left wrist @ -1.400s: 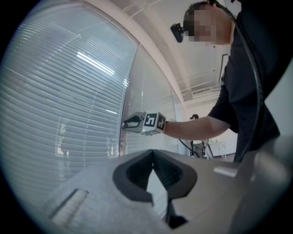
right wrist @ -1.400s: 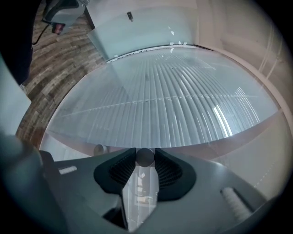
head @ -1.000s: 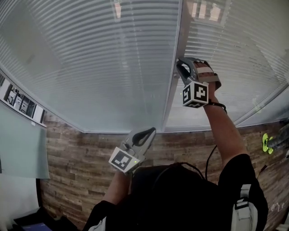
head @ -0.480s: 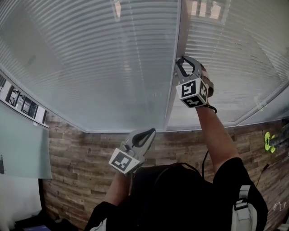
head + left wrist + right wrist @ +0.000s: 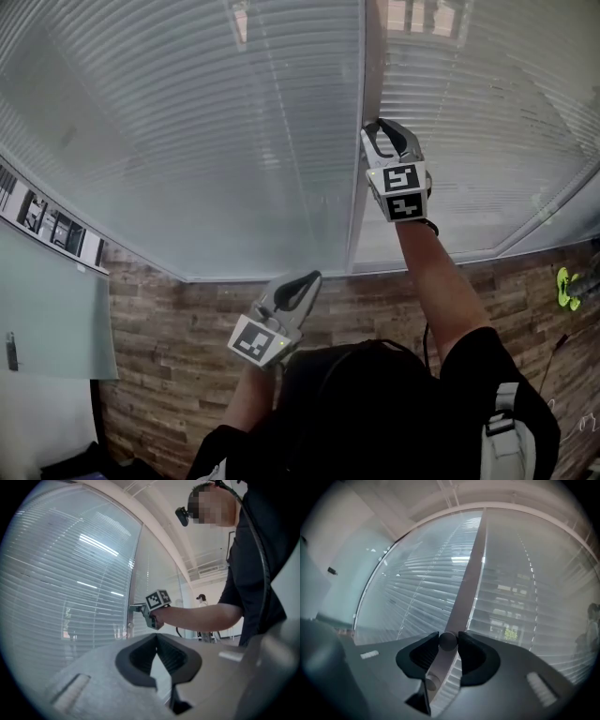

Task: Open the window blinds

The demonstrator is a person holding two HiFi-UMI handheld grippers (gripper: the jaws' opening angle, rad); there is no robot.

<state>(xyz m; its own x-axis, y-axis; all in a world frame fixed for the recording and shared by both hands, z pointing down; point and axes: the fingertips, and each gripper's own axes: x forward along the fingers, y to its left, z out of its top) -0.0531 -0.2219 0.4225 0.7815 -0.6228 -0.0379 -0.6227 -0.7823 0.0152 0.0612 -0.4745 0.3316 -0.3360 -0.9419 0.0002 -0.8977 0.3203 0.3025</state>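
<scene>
Task object: the window blinds [image 5: 234,141] sit behind glass and fill the upper half of the head view. They form two panels, one on each side of a vertical frame post [image 5: 359,197].
Control: a round knob [image 5: 447,641] is mounted on the post, upper centre-right in the head view.
Right gripper: the right gripper [image 5: 375,129] points level at the post. Its jaws are closed to a medium width on the knob, with one pad pressing each side.
Left gripper: the left gripper [image 5: 315,276] is held at lower centre of the head view, well apart from the glass. Its jaw tips are together with nothing between them.
Change: within the last second the right gripper's marker cube [image 5: 401,192] has rolled about the pointing axis, from tilted to square-on. The hand has kept its place on the post and the grip width is unchanged. The left gripper has not moved.
Slats: no clear change of slat angle can be made out. In the right gripper view the right-hand panel shows some of the outside between its slats.
Meaning: the knob is probably being turned to tilt the slats, so opening appears under way but not complete.
Next: probably further turning, with a re-grip once the wrist reaches its limit.
</scene>
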